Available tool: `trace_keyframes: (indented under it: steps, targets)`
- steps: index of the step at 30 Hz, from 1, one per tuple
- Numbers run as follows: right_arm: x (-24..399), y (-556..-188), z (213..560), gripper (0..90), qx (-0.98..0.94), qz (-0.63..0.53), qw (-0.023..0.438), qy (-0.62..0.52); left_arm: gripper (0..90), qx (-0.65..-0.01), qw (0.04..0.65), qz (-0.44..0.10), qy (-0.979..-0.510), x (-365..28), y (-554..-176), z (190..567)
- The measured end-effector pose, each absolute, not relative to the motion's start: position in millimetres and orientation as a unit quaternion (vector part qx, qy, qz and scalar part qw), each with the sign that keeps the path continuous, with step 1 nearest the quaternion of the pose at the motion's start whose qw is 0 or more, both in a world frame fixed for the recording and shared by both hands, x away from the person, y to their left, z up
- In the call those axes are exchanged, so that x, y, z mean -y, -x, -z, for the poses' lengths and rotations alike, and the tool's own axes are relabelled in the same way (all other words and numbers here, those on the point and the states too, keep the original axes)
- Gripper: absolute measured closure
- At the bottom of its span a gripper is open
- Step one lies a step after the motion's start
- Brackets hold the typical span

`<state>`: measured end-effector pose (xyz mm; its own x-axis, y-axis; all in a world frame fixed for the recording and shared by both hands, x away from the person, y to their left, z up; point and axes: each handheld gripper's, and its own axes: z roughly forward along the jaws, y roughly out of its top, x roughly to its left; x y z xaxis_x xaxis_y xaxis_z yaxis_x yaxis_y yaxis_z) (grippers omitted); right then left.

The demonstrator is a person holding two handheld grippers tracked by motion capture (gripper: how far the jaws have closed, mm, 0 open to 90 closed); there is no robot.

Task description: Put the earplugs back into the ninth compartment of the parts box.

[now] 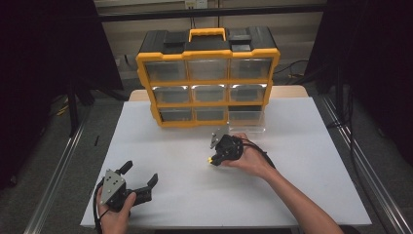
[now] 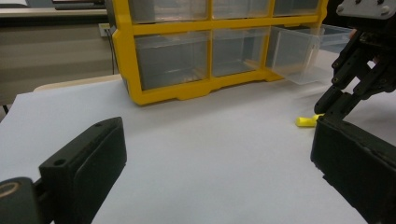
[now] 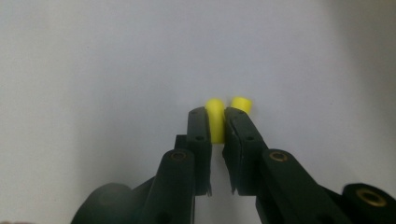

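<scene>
A small yellow piece [image 3: 215, 122] lies on the white table [image 1: 311, 165], and the pads of my right gripper [image 3: 217, 113] are shut on it. A second yellow end [image 3: 241, 103] shows just past the right jaw; whether it belongs to the same piece I cannot tell. In the high view the right gripper [image 1: 213, 160] points down at mid-table, with the yellow piece [image 1: 210, 160] at its tips. From the left gripper view, the yellow piece [image 2: 306, 121] sits under the right gripper [image 2: 327, 106]. My left gripper [image 1: 141, 172] rests at the front left, open [image 2: 219, 154] with nothing between its jaws.
A yellow and black drawer organizer [image 1: 208, 82] with clear drawers stands at the back of the table. Its bottom right clear drawer [image 1: 247, 122] is pulled out toward the right gripper. Metal rails run along both sides of the table.
</scene>
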<state>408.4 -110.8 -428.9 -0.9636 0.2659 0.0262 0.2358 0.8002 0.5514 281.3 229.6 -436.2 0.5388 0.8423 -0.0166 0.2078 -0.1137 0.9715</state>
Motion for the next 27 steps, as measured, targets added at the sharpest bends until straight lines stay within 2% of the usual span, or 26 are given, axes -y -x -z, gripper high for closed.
trace_keyframes:
  steps: [11, 14, 27]
  targets:
    - [122.5, -406.5, 421.2, 81.1, -0.935, -0.322, 0.029, -0.15, 3.6, -0.381, 0.544, -0.293, -0.688, -230.0, -281.2, 435.9]
    - [125.0, -403.8, 418.1, 81.4, -0.931, -0.328, 0.045, -0.153, 3.6, -0.382, 0.543, -0.294, -0.687, -230.7, -281.1, 435.9]
    - [159.0, -395.2, 405.7, 81.7, -0.906, -0.38, 0.045, -0.182, 3.6, -0.381, 0.545, -0.292, -0.688, -230.0, -280.9, 435.9]
